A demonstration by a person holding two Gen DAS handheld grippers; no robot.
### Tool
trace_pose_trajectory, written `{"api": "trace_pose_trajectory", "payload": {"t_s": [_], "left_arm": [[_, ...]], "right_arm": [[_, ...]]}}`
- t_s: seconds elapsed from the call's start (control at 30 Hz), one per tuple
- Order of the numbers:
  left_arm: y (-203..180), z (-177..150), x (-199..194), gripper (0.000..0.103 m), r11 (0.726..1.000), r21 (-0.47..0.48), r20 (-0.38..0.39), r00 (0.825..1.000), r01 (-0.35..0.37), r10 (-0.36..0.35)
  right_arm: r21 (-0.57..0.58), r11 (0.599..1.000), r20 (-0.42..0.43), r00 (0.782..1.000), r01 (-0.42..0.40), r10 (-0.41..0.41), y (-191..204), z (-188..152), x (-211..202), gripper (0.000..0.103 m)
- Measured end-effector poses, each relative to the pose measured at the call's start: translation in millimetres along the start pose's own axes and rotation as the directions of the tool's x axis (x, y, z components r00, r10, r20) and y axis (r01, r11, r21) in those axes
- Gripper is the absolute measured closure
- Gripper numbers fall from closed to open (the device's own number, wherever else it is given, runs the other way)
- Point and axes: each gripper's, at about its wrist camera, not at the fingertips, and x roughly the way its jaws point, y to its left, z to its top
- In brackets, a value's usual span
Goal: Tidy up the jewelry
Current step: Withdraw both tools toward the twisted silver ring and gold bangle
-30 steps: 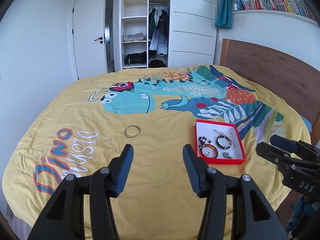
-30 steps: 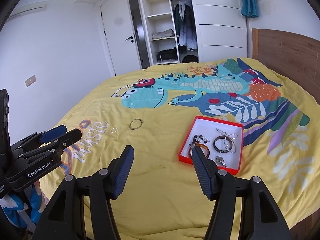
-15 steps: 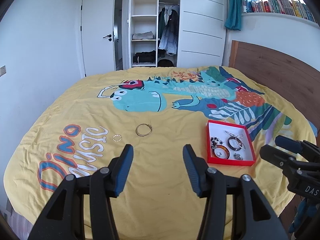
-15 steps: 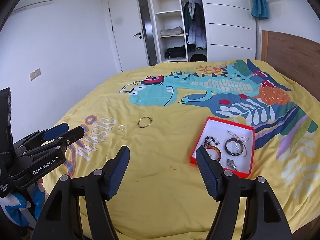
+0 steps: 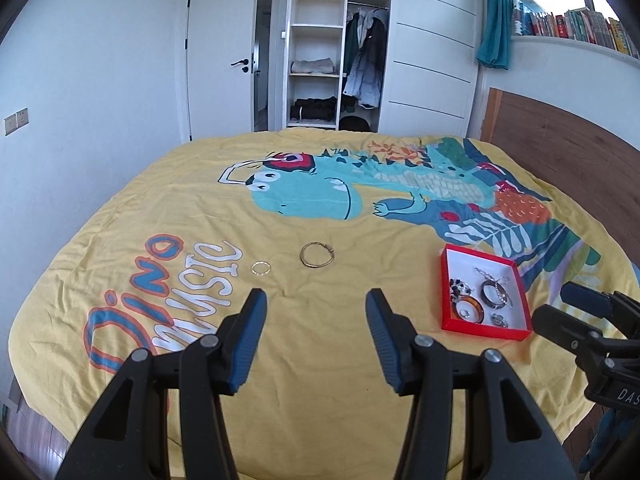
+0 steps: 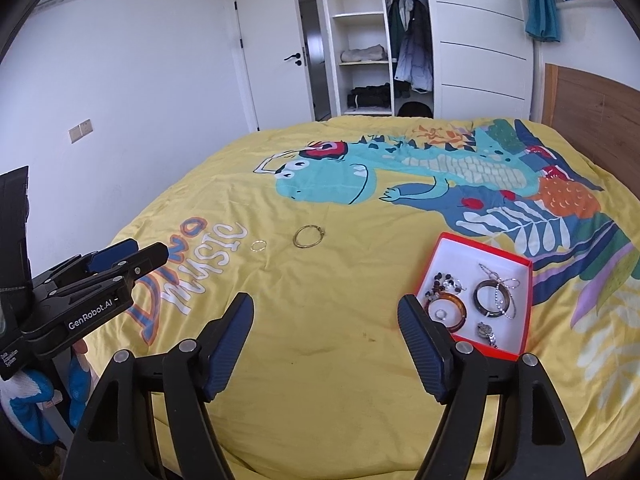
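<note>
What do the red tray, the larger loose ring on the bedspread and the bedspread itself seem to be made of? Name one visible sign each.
Red tray: probably card, matt; thin straight walls, white lining.
Larger loose ring: likely metal, gold-toned; a thin, glinting hoop.
Bedspread: woven fabric, matt; soft creases, printed dinosaur.

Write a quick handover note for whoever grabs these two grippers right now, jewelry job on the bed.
Left gripper: open, empty.
Right gripper: jaws opening, nothing between them.
Red box on the yellow bedspread already holds bracelets, beads and small pieces.
Left to do: gold bangle and small gold ring lie loose on the bedspread, apart from the box; both need boxing.
</note>
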Motion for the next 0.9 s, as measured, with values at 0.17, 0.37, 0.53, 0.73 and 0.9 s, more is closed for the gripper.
{"api": "trace_pose_trajectory", "payload": {"t_s": [0.17, 0.37, 0.53, 0.73, 0.9], "left_arm": [[9.8, 0.4, 4.3, 0.054, 1.0, -0.019, -0.003, 1.0, -0.012, 0.012], [21.8, -0.7, 13.4, 0.054, 0.999, -0.035, -0.015, 0.999, -0.031, 0.031], [37.2, -5.5, 28.6, 0.054, 0.997, -0.054, -0.033, 0.998, -0.048, 0.047], [74.6, -18.7, 61.4, 0.054, 0.99, -0.121, -0.096, 0.993, -0.074, 0.062], [105.2, -29.5, 100.3, 0.048, 0.98, -0.155, -0.153, 0.983, -0.123, 0.099]], "right_arm": [[-0.023, 1.0, -0.007, 1.0, -0.015, 0.015, 11.1, 3.4, 7.1, 0.028], [-0.039, 0.999, -0.021, 0.999, -0.033, 0.032, 20.8, 4.9, 17.8, 0.028], [-0.043, 0.998, -0.039, 0.998, -0.049, 0.047, 24.9, 6.6, 32.8, 0.027], [-0.043, 0.997, -0.081, 0.994, -0.071, 0.067, 26.6, 6.2, 64.0, 0.027], [-0.032, 0.995, -0.129, 0.988, -0.091, 0.087, 23.3, 4.7, 102.7, 0.026]]}}
